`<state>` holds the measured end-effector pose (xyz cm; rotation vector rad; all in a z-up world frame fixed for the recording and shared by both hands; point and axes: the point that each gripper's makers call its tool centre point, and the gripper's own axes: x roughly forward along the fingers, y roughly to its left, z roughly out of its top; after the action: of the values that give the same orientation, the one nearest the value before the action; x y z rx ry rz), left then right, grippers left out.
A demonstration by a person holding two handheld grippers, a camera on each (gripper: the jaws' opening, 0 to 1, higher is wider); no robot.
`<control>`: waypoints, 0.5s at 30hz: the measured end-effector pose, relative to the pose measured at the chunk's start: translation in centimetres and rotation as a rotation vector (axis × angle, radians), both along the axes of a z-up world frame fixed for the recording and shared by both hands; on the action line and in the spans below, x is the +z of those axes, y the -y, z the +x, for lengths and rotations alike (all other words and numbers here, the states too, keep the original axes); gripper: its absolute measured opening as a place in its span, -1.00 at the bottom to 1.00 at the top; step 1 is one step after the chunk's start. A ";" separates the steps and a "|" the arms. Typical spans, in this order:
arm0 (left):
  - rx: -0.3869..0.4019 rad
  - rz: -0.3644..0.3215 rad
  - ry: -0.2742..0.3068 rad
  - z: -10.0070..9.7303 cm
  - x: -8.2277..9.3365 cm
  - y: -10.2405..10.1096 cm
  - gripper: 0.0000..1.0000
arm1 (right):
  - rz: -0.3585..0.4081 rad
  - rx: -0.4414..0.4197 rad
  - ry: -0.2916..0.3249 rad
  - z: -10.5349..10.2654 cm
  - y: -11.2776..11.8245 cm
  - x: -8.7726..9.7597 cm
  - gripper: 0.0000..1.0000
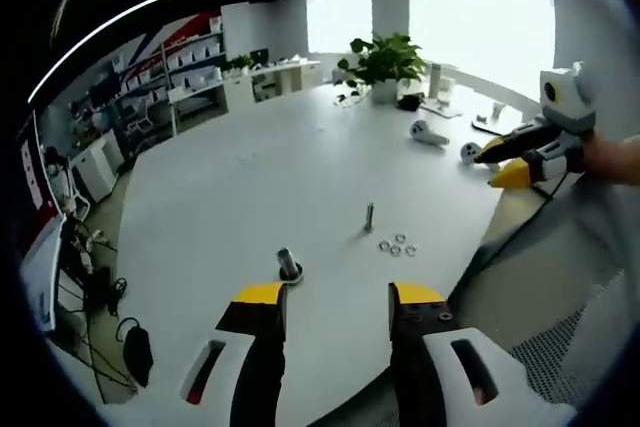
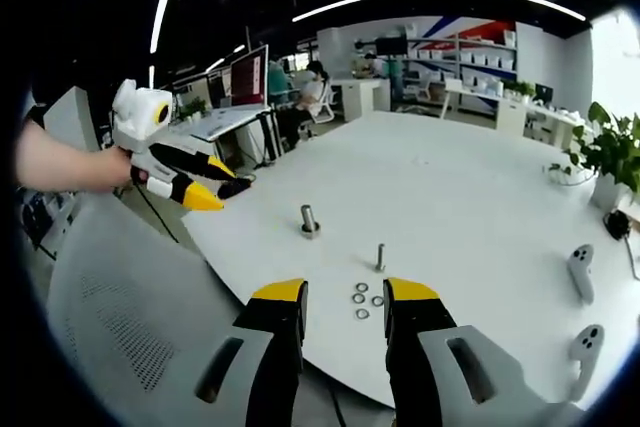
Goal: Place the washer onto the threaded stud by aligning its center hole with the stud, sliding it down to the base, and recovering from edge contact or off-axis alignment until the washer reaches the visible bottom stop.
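The washers [image 2: 365, 299], 4 small rings, lie on the white table [image 2: 470, 187] by the thin stud [image 2: 380, 256]. Both the left gripper [image 1: 337, 297] and the right gripper [image 2: 344, 293] have jaws spread, holding nothing.

On the table [image 2: 480, 177], washers [image 2: 362, 300] lie just beside the stud [image 2: 380, 257].

Your left gripper [image 1: 338, 299] hangs with its jaws apart over the near edge of the white table [image 1: 250, 162]. A bolt [image 1: 289, 265] stands at eleven o'clock, the threaded stud [image 1: 369, 215] at one, washers [image 1: 397, 245] beside it.
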<state>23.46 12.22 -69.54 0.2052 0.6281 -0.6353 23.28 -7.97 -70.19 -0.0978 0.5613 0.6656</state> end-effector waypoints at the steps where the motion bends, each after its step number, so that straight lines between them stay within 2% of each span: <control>1: 0.008 -0.018 0.001 -0.2 0.1 -0.1 -0.21 | -0.001 0.002 -0.001 0.0 0.0 0.0 -0.35; 4: -0.003 -0.054 -0.031 -1.7 0.4 0.0 -0.19 | 0.002 0.003 -0.014 -0.3 -0.1 -0.3 -0.35; 5: -0.009 -0.047 -0.030 -2.2 0.8 -0.1 -0.20 | -0.002 0.007 -0.012 -0.3 -0.1 -0.3 -0.35; 7: -0.021 -0.043 0.008 -2.8 1.7 -0.1 -0.21 | -0.011 0.000 -0.012 -0.2 0.1 -0.3 -0.35; 9: -0.020 -0.066 0.002 -3.1 1.7 0.0 -0.21 | 0.002 -0.005 -0.020 -0.1 0.1 -0.3 -0.35; 11: -0.017 -0.058 0.002 -3.1 1.5 -0.1 -0.21 | -0.015 0.011 -0.022 -0.2 -0.1 -0.5 -0.35; 15: -0.030 -0.053 0.033 -3.4 1.9 -0.1 -0.21 | -0.019 0.015 -0.032 -0.4 -0.1 -0.7 -0.35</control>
<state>20.04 12.27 -67.61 0.1752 0.5762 -0.6752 22.85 -7.91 -70.92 -0.1095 0.5984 0.6777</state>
